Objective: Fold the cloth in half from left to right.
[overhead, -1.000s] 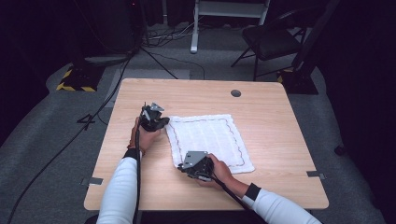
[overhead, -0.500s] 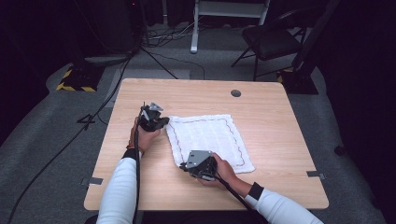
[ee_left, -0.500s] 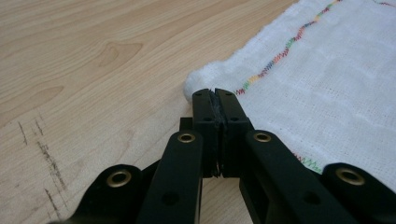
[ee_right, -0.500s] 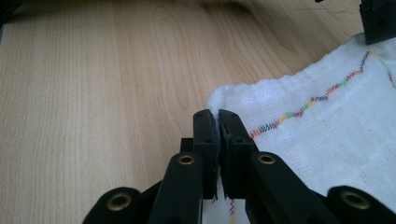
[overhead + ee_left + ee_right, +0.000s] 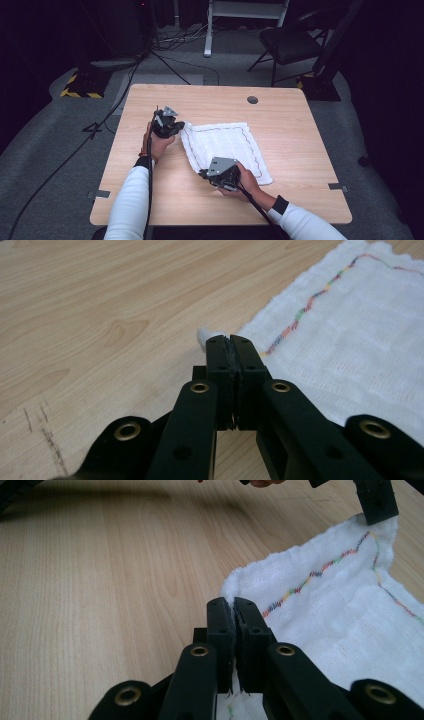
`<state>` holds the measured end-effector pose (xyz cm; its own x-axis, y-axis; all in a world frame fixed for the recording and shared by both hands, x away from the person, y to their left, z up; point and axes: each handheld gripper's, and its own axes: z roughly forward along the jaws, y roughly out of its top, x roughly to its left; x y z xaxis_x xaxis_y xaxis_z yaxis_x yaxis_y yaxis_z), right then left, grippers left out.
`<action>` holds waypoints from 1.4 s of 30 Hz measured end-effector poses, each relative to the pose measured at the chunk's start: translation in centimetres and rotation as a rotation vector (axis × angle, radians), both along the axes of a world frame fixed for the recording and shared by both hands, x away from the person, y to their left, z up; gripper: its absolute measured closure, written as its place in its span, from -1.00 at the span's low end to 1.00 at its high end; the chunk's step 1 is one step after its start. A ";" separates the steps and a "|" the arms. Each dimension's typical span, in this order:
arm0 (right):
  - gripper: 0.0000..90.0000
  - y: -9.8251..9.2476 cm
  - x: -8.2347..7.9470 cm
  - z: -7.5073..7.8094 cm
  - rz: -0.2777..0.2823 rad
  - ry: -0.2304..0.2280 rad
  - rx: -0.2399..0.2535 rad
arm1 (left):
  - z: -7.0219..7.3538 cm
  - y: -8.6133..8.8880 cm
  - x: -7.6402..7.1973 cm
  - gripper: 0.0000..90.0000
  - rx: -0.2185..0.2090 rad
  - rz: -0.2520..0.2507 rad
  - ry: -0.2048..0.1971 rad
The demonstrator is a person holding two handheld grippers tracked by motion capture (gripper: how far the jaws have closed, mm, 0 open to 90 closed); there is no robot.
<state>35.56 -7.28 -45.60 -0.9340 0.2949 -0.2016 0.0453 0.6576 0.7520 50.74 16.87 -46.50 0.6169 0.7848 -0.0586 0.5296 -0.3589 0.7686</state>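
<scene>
Two grippers clamp white cloth [image 5: 225,147] mid-table: left gripper [image 5: 230,347] pinches far-left corner, right gripper [image 5: 233,611] near-left edge. Judgement: fold step; lift both evenly, keep left edge taut, avoid slip.

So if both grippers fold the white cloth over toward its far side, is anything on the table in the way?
Nothing visible is. The left gripper and right gripper are each shut on a corner of the white cloth, and the wooden table beyond it is bare.
</scene>
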 end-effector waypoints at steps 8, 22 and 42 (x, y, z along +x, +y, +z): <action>0.93 -2.3 -0.2 0.8 -0.053 0.006 0.039 | 1.0 -2.5 0.4 0.95 -0.011 -0.028 -0.032; 0.93 -6.1 0.1 1.8 -0.135 0.019 0.068 | 2.1 -7.4 1.5 0.95 0.049 -0.071 -0.050; 0.93 -14.5 0.6 2.4 -0.318 0.002 0.076 | 2.7 -15.7 3.7 0.95 0.064 -0.162 -0.073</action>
